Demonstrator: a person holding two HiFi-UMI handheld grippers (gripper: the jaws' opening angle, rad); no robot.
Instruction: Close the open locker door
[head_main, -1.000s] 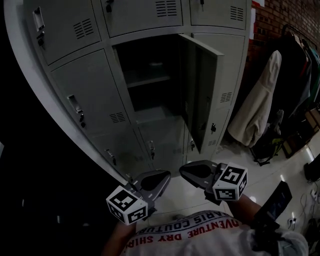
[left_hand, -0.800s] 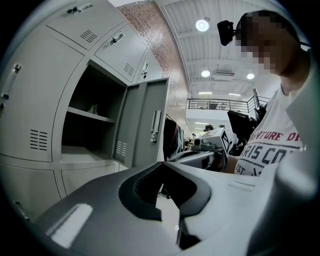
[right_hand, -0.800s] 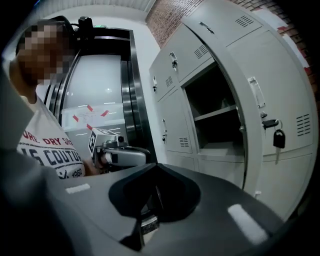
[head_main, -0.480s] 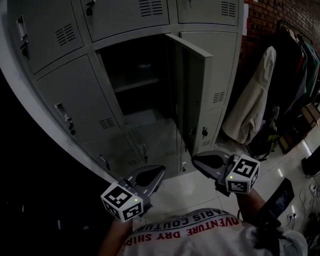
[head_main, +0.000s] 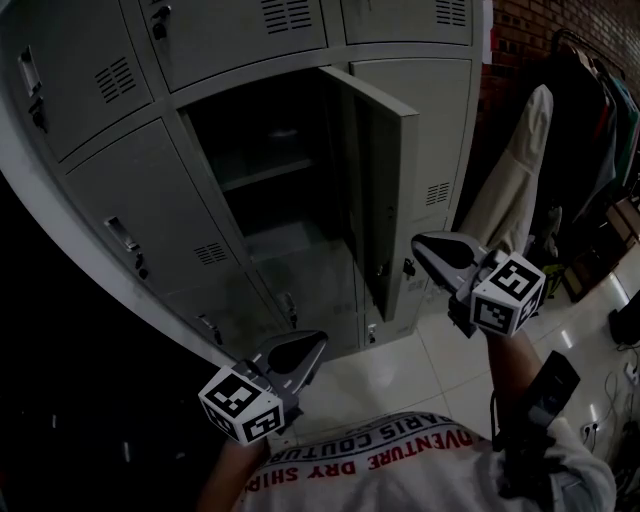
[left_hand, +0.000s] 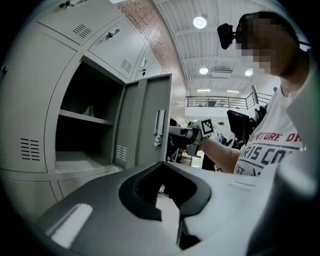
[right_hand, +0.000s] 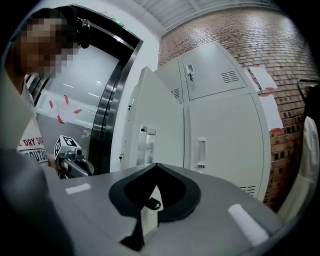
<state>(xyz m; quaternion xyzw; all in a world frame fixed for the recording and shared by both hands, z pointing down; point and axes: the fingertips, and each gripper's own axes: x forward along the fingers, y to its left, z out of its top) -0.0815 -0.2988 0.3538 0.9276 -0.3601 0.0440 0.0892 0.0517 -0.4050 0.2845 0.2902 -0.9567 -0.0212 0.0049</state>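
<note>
The grey locker bank has one door (head_main: 385, 190) swung out toward me, showing a dark compartment with a shelf (head_main: 262, 175). My right gripper (head_main: 422, 243) is raised just right of the door's free edge, near its lower half, jaws shut and empty; touching or apart cannot be told. My left gripper (head_main: 316, 342) hangs low in front of the bottom lockers, shut on nothing. The left gripper view shows the door (left_hand: 145, 125), its handle (left_hand: 159, 129) and the left gripper (left_hand: 162, 165). The right gripper view has the door's outer face (right_hand: 152, 125) ahead of the right gripper (right_hand: 156, 166).
A pale coat (head_main: 512, 170) hangs right of the lockers against a brick wall (head_main: 530, 40), with a clothes rack (head_main: 600, 110) and bags on the floor (head_main: 590, 270) beyond it. A dark doorway (head_main: 70, 400) lies left of the lockers. Tiled floor (head_main: 400, 370) lies below.
My right gripper has risen and moved right, from low beside the left one up to the open door's edge. The left gripper has barely moved.
</note>
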